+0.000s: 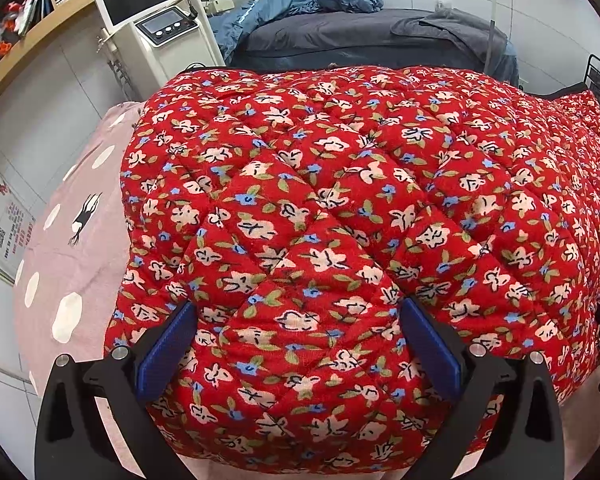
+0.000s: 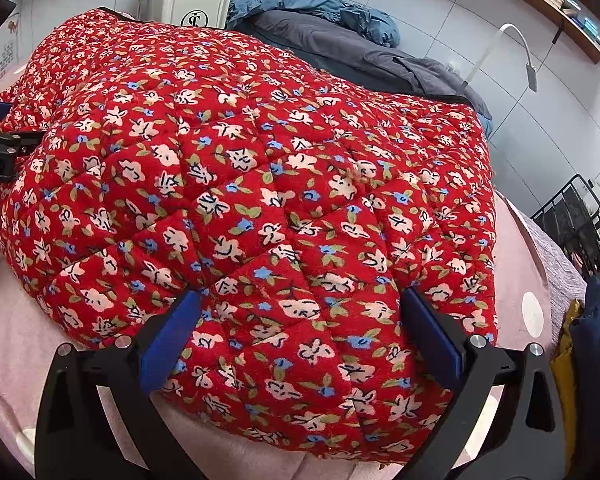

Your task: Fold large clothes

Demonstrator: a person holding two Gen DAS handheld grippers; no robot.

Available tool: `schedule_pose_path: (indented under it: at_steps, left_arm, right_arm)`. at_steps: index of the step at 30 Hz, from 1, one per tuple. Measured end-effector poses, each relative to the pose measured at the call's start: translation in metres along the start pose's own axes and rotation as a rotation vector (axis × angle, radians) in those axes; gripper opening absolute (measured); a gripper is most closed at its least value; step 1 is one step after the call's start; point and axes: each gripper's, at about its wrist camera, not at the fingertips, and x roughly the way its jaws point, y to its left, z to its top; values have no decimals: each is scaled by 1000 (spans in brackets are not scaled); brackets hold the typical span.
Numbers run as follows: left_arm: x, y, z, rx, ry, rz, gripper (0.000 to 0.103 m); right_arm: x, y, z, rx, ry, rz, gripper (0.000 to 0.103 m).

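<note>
Task item: a red quilted padded garment with a small pink-and-blue flower print, lying on a pink bed sheet with white dots. It sits as a thick, rounded bundle with straight outer edges; no sleeve, collar or hem can be picked out in either wrist view. Judgement: at least one fold is likely made, since the bundle looks doubled and compact. How many folds remain cannot be told.

Left gripper: jaws wide apart, blue pads either side of the near edge of the bundle, fabric bulging between them. Not clamped; whether the pads touch the cloth cannot be told.

Right gripper: same posture at the near right corner of the bundle, jaws apart, nothing pinched. The left gripper shows at the left edge of the right view.

Probable remaining work: press flat or make a last fold, then tidy edges.

Surroundings: a beige floor-standing machine with a screen and control panel beyond the far edge; a dark grey couch carrying crumpled blue bedding; a black wire rack to the right; yellow and navy cloth near the right gripper.

Obstacles: none lies on the garment. The padding's bulk is the likely hindrance, as it may spring open.
</note>
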Motion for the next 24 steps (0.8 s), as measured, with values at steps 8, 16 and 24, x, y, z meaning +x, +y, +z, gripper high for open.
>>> schedule_pose_path:
  at_steps: [8,16,24]
  left_arm:
    - [0,0,-1,2,-3,5,98]
    - [-5,2,-3,9,-17,-9,98]
    - [-19,4,-13,0,-71,1,97]
  right_arm:
    - [1,1,0,0,-1,1,98]
    - [-3,-5,1,-3,8,28,98]
    - [-16,-7,-5,-19,-2,35,98]
